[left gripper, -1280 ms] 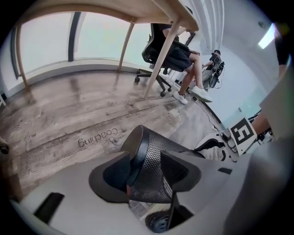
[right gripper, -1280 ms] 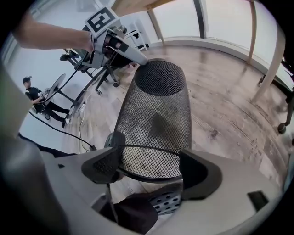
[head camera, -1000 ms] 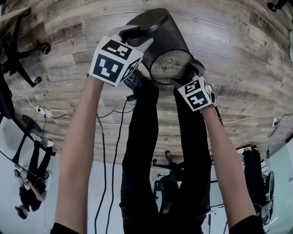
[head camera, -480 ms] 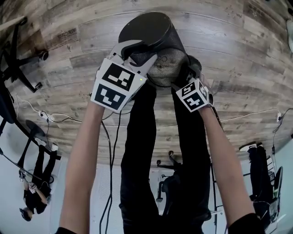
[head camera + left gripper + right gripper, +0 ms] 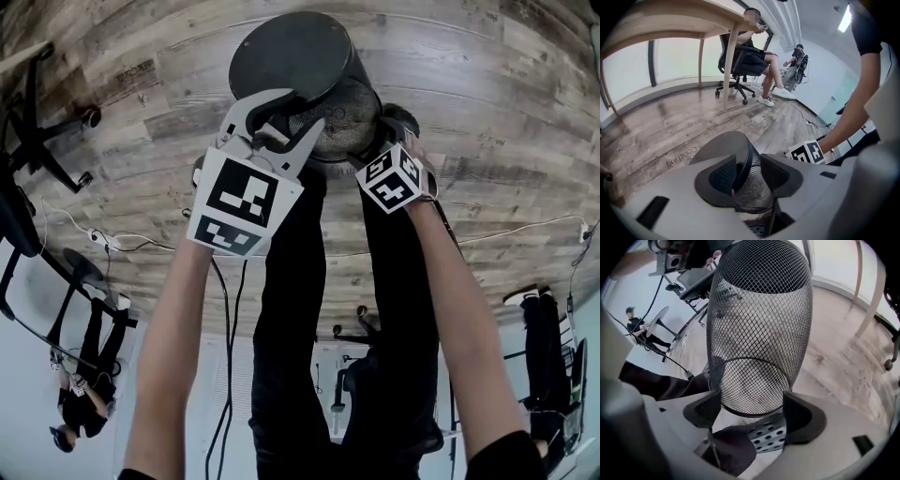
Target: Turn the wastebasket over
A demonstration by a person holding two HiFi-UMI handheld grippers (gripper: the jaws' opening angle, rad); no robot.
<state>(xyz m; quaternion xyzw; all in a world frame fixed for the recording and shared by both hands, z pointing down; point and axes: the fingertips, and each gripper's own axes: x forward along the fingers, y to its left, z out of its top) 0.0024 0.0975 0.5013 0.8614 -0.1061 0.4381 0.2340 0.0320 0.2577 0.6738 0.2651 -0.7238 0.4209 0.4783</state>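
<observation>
The black mesh wastebasket (image 5: 291, 56) hangs tilted above the wooden floor, its solid round end turned up towards me. My left gripper (image 5: 281, 117) straddles the edge of that end. In the left gripper view (image 5: 750, 176) one pad lies on the flat disc and the other on the mesh wall (image 5: 752, 192), and the jaws are closing on it. My right gripper (image 5: 386, 131) sits at the basket's ringed lower end. In the right gripper view the ring (image 5: 754, 385) lies between the wide-set pads (image 5: 801, 416), and both seem to touch it.
My own legs in black trousers (image 5: 291, 309) and a perforated grey shoe (image 5: 768, 437) are right under the basket. Cables (image 5: 225, 281) trail over the floor. An office chair base (image 5: 42, 122) stands at the left. A wooden desk (image 5: 670, 28) with seated people lies beyond.
The basket has tipped further, and its solid end has swung up and nearer to me. The left gripper rose with it. The right gripper stayed at the ringed end and dropped slightly.
</observation>
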